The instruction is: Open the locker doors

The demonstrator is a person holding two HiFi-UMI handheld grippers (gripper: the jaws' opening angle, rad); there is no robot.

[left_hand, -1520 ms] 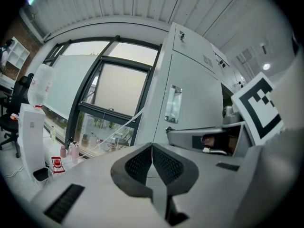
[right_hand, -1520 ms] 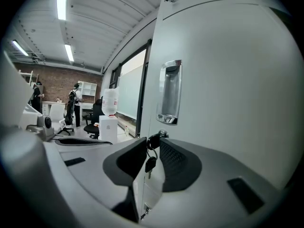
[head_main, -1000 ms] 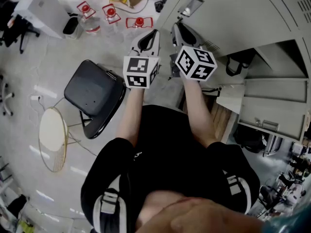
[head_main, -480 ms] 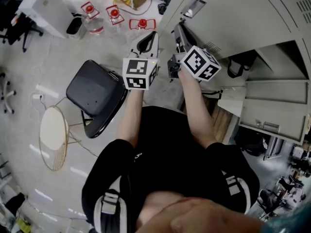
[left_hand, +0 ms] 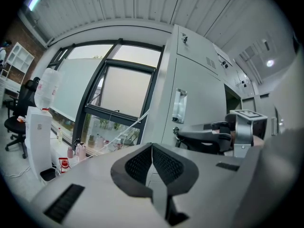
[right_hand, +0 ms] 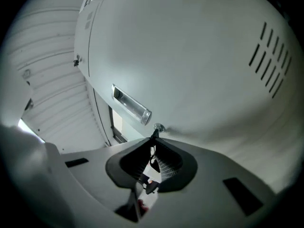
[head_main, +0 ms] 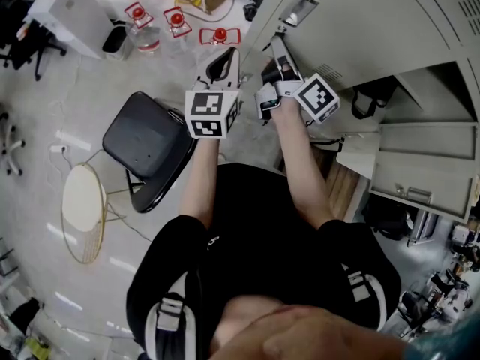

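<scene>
A tall grey locker door (head_main: 352, 13) stands closed in front of me, with a recessed handle (right_hand: 131, 104) and a small round lock (right_hand: 158, 127) below it. A key with a dangling tag (right_hand: 152, 165) sticks out of that lock. My right gripper (right_hand: 154, 137) is up against the door, its jaws closing with the tips pinched on the key; the head view shows this gripper (head_main: 279, 49) at the door's edge. My left gripper (head_main: 231, 52) hangs beside it in the air, shut and empty (left_hand: 152, 148).
A black chair (head_main: 146, 145) and a round stool (head_main: 81, 212) stand on the floor to my left. Bottles with red caps (head_main: 172, 19) lie further off. Lower locker doors (head_main: 420, 163) hang open on the right. A water dispenser (left_hand: 38, 137) stands by the window.
My right gripper has moved forward to the locker door and turned, bringing its jaws onto the key. The left gripper has barely shifted.
</scene>
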